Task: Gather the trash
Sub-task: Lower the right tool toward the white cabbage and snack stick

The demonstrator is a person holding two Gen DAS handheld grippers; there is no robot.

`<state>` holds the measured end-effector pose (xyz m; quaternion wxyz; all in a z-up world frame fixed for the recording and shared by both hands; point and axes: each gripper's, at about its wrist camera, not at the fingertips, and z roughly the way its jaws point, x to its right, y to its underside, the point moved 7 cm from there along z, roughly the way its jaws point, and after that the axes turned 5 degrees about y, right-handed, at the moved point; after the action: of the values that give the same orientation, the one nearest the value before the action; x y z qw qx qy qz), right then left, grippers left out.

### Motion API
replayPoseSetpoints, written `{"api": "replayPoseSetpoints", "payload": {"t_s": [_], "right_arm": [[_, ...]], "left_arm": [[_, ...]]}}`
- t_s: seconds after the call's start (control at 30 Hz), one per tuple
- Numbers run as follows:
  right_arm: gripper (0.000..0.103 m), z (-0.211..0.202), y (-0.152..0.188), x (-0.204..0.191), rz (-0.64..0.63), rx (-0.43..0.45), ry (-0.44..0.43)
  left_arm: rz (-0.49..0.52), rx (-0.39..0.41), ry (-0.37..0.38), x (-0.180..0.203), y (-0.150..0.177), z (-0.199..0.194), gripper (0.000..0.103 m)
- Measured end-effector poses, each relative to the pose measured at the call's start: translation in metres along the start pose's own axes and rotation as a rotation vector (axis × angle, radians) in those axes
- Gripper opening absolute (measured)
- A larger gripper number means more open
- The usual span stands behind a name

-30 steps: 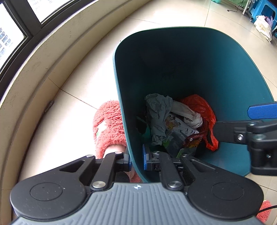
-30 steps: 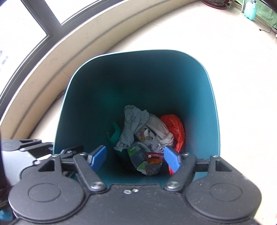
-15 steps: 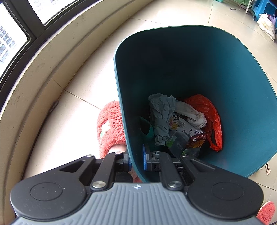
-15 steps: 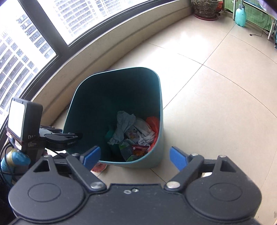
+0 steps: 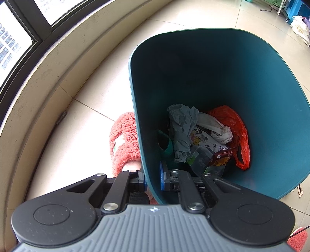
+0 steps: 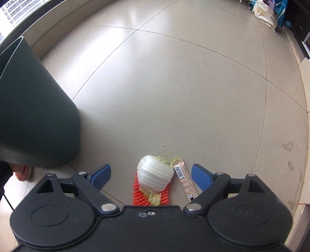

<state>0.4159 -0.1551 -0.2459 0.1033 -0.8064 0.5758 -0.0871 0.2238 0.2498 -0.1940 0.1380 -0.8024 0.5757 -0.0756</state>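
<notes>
My left gripper [image 5: 153,180] is shut on the near wall of the teal trash bin [image 5: 213,77], one finger outside and one inside. Inside the bin lie crumpled grey paper [image 5: 182,124], a white rag [image 5: 215,126], an orange plastic bag [image 5: 232,124] and a red wrapper [image 5: 222,155]. My right gripper [image 6: 151,170] points down at the floor, open, with nothing touching its pads. Below it lie a white foam fruit net [image 6: 155,174] on an orange net [image 6: 138,193], a yellow-green net [image 6: 154,197] and a thin stick wrapper [image 6: 186,180]. The bin [image 6: 34,116] stands to the left.
A pink fuzzy slipper [image 5: 126,139] sits against the bin's left side, with a foot in it. A curved window ledge [image 5: 38,87] runs along the left. Bags and blue furniture [image 6: 265,13] stand at the far right. Beige tiled floor [image 6: 174,87] stretches ahead.
My right gripper left the space above the bin, swung right and sank toward the litter on the floor, its jaws spreading wider. The left gripper kept its hold on the bin wall.
</notes>
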Motion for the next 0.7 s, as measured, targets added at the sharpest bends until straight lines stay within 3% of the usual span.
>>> {"api": "replayPoseSetpoints", "payload": {"t_s": [0.13,0.33,0.7], "right_arm": [[0.080,0.047,0.024,0.019,-0.023,-0.105,0.025],[0.074,0.100,0.053,0.037,-0.053,-0.204,0.050],[0.042,0.149,0.071,0.060,-0.030,-0.259,0.090]], "left_arm": [[-0.006,-0.005,0.004,0.000,0.000,0.000,0.011],[-0.020,-0.017,0.016,-0.003,-0.001,0.000,0.011],[-0.026,-0.034,0.019,-0.003,-0.002,0.001,0.011]]}}
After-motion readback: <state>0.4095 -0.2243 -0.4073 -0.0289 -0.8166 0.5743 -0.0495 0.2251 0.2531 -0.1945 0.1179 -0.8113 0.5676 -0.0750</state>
